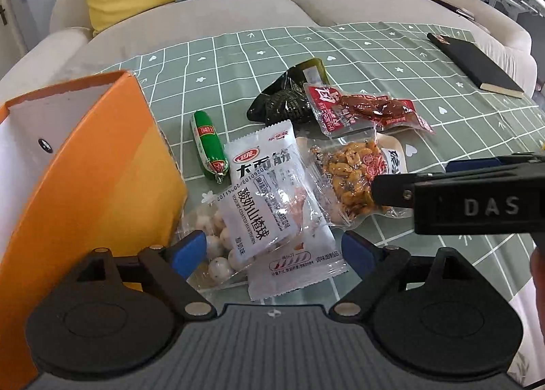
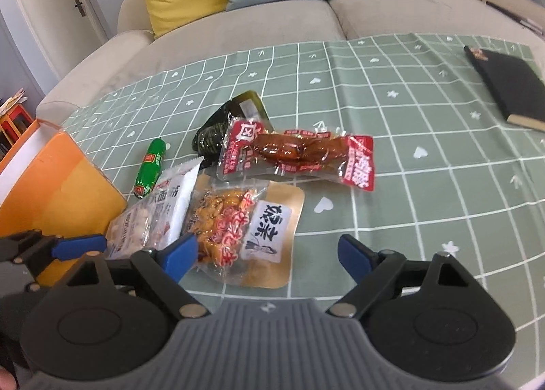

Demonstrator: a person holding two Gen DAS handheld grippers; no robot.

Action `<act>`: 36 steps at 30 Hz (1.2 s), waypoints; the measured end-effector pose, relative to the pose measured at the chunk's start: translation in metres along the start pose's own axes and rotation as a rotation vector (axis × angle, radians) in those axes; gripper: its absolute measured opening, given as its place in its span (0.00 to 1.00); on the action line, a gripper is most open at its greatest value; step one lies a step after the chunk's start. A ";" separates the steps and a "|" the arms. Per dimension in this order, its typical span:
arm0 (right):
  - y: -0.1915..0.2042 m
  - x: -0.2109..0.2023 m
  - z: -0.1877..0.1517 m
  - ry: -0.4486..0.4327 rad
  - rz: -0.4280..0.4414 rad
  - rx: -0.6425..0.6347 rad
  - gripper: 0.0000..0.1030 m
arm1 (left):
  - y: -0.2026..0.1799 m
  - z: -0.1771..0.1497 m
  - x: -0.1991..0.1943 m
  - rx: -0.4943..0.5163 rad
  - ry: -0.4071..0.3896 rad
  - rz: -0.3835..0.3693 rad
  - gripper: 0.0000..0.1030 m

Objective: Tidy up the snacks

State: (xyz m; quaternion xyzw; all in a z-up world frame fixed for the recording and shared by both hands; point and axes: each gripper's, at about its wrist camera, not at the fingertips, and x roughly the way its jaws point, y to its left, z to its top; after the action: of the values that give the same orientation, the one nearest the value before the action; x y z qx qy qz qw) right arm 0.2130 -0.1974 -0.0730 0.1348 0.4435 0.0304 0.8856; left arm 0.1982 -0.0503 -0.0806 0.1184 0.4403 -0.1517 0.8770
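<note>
The snacks lie in a loose heap at the centre of both views on the green checked surface (image 1: 391, 59), just right of the open orange box (image 1: 102, 168). All look light, soft and crinkly, so likely slippery under the pads. The white hawthorn-ball packet (image 1: 269, 199) lies over a clear bag of pale balls (image 1: 218, 246); it seems best taken across its flat middle or by a sealed edge, since the balls inside may roll or crush. The peanut pouch (image 2: 245, 229) is lumpy, and its flat sealed rim looks the safer hold. The left gripper (image 1: 272, 250) hangs tilted down over the white packet, jaws spread wide to either side and gripping nothing. The right gripper (image 2: 265, 253) slants down likewise, wide and empty, its left pad over the peanut pouch's lower-left corner.
</note>
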 end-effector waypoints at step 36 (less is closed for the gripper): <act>0.016 -0.012 -0.023 0.112 -0.057 -0.061 0.62 | -0.007 -0.023 -0.044 0.058 -0.027 -0.017 0.31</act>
State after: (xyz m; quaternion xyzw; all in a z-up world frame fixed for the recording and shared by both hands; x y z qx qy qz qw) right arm 0.1889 -0.1794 -0.0725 0.0932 0.4949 0.0264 0.8635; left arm 0.1536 -0.0413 -0.0592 0.1380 0.4250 -0.1732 0.8777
